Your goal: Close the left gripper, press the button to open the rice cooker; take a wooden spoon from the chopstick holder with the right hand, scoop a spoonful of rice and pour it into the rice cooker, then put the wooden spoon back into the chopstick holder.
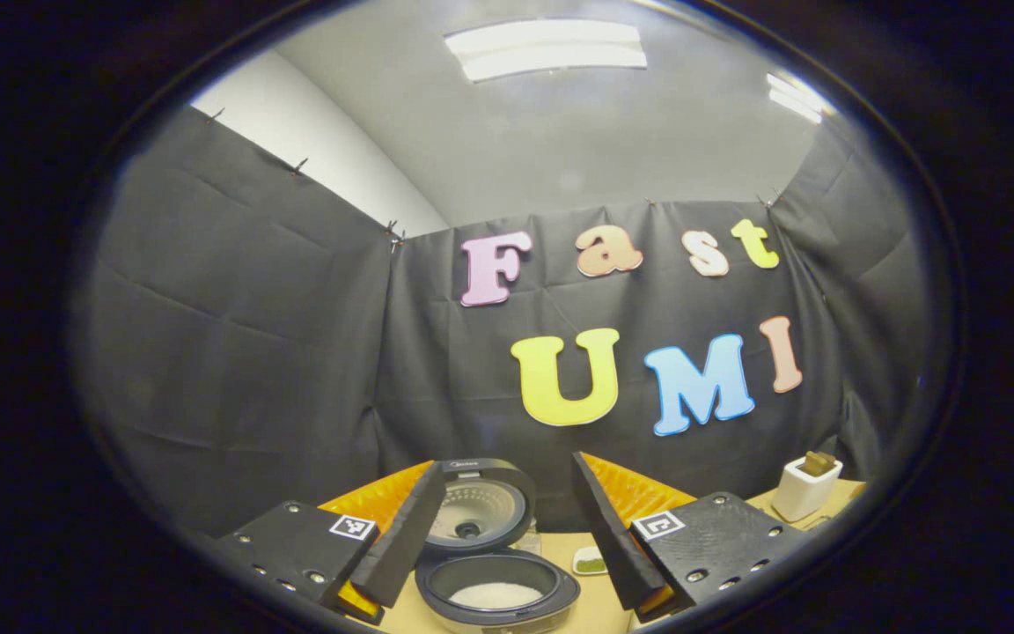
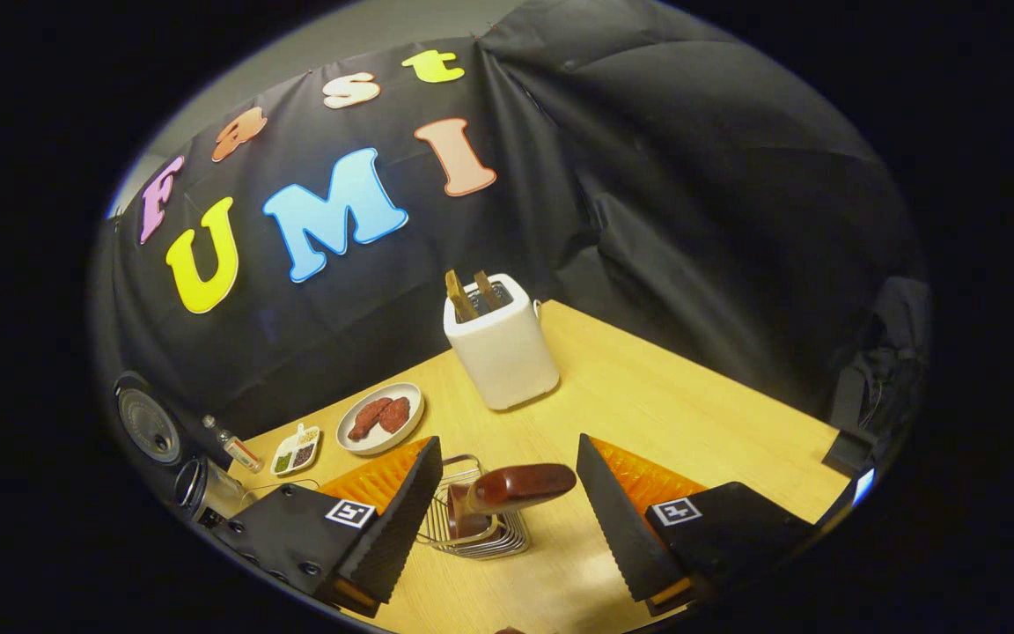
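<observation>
Booth walled in black cloth on all sides, pinned at the top edge; grey ceiling above with a lit strip lamp [image 1: 547,48] at 12 o'clock in the left gripper view.

Left claw [image 1: 503,528]: fingers spread wide, nothing between them. Framed in the gap, the rice cooker [image 1: 494,590] sits on the light wooden bench [image 1: 599,608], lid [image 1: 481,511] standing up and open, white rice visible in the inner pot. A small dish with something green [image 1: 591,562] lies just beside the cooker at 3 o'clock. Toward 4 o'clock of the view, near the back wall, the white chopstick holder [image 1: 804,489] with a wooden piece sticking out.

Right claw [image 2: 507,519]: also spread, holding nothing. Between its fingers, a wire rack [image 2: 472,528] on the bench with a dark reddish-brown handle [image 2: 520,486] poking out of it. Beyond, at 12 o'clock, the chopstick holder again, two wooden handles [image 2: 470,295] upright in its slot; which is the spoon I cannot tell. At 10 o'clock from the rack: a white plate with two reddish pieces [image 2: 381,416], a divided condiment dish [image 2: 296,451], a small bottle [image 2: 232,447].
</observation>
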`<state>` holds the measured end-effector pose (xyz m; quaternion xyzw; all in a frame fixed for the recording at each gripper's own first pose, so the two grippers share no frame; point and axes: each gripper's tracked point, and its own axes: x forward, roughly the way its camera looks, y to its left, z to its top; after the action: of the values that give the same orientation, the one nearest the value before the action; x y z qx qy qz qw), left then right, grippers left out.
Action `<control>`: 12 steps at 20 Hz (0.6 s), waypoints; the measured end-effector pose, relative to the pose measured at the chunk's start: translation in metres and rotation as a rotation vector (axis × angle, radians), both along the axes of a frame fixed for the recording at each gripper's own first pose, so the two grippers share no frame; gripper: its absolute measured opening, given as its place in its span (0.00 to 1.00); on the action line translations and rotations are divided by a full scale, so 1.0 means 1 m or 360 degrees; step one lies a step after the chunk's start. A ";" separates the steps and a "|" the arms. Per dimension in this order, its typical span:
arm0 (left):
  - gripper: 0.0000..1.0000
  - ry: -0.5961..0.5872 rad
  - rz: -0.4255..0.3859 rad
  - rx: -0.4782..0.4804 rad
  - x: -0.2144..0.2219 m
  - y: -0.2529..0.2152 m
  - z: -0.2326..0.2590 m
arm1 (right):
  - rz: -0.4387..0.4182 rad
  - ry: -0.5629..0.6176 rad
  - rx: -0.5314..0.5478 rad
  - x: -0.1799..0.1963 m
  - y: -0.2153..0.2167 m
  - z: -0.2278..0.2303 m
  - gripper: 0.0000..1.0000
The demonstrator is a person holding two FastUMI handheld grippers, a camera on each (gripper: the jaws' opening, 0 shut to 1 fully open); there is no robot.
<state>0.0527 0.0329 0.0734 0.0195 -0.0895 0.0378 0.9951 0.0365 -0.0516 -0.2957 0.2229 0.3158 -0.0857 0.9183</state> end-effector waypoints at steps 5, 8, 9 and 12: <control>0.90 -0.0003 0.0021 0.0050 -0.009 0.004 0.001 | 0.0004 0.0079 0.0161 -0.005 0.021 -0.023 0.78; 0.88 -0.0023 0.0033 0.0071 -0.013 0.009 0.006 | 0.0020 0.0086 0.0196 -0.002 0.029 -0.023 0.36; 0.88 -0.0024 0.0036 0.0071 -0.013 0.011 0.007 | 0.0043 0.0104 0.0203 -0.003 0.032 -0.025 0.45; 0.88 -0.0013 0.0048 0.0056 -0.012 0.019 0.002 | 0.0056 0.0126 0.0193 0.008 0.034 -0.028 0.17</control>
<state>0.0404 0.0519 0.0754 0.0381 -0.0938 0.0513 0.9935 0.0445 -0.0181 -0.3238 0.2690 0.3605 -0.0590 0.8912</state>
